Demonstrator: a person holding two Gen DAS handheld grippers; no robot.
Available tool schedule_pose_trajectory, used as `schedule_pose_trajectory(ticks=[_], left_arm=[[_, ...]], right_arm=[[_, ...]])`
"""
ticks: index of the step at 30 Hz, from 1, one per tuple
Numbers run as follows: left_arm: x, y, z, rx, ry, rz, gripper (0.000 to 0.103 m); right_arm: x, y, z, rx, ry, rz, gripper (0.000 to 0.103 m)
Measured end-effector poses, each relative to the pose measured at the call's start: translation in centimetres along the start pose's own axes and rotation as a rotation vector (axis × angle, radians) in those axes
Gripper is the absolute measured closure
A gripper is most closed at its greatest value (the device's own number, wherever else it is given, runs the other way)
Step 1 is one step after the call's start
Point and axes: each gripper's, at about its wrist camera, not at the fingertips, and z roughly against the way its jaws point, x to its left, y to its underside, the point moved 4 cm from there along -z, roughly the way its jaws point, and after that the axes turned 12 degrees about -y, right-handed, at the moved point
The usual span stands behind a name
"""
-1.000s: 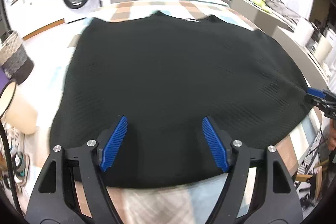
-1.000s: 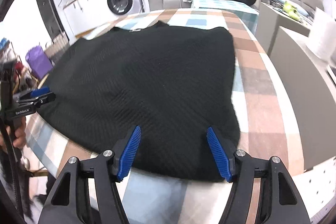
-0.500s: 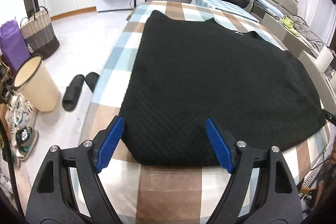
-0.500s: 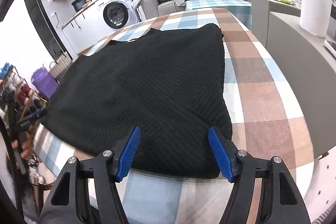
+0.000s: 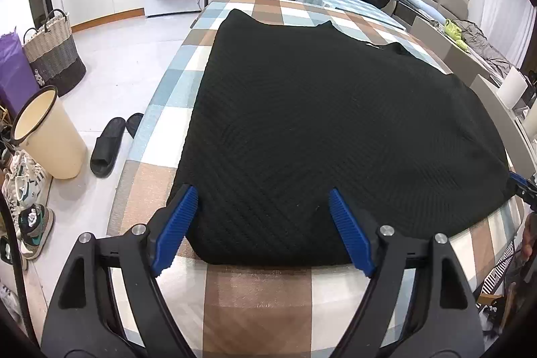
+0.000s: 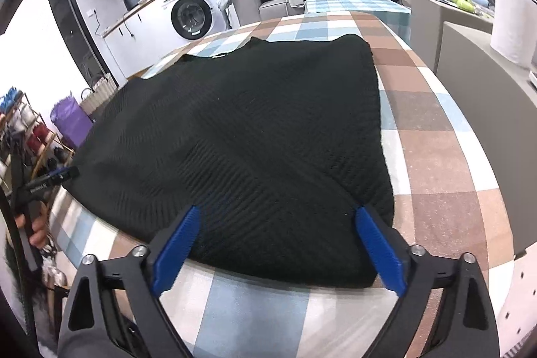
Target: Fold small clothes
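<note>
Black knit top (image 5: 335, 123) soft, floppy – we grab near corners. Left gripper (image 5: 261, 227) wide, empty; right gripper (image 6: 278, 247) opening, empty.

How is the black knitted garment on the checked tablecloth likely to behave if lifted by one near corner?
The black knitted garment would probably droop and fold, since it lies limp and flat. Its thick ribbed knit suggests some weight. On the checked tablecloth it may drag rather than slide freely.

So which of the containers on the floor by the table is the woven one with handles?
The two-tone woven basket, pale on top and dark grey below, with loop handles. It stands farther back than the smooth cream bin beside the black slippers.
</note>
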Motion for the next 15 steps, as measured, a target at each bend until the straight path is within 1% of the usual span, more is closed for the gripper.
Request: schedule_pose_trajectory(ticks=[3, 8, 15], left_arm=[[-0.13, -0.03, -0.13, 0.003, 0.004, -0.001, 0.024], [-0.47, 0.10, -0.47, 0.005, 0.000, -0.008, 0.022], [-0.96, -0.16, -0.96, 0.010, -0.006, -0.011, 0.021]], right_arm=[[0.13, 0.12, -0.20, -0.002, 0.000, -0.003, 0.001], [0.12, 0.16, -0.45, 0.012, 0.007, -0.006, 0.001], [-0.45, 0.06, 0.39, -0.026, -0.050, -0.055, 0.001]])
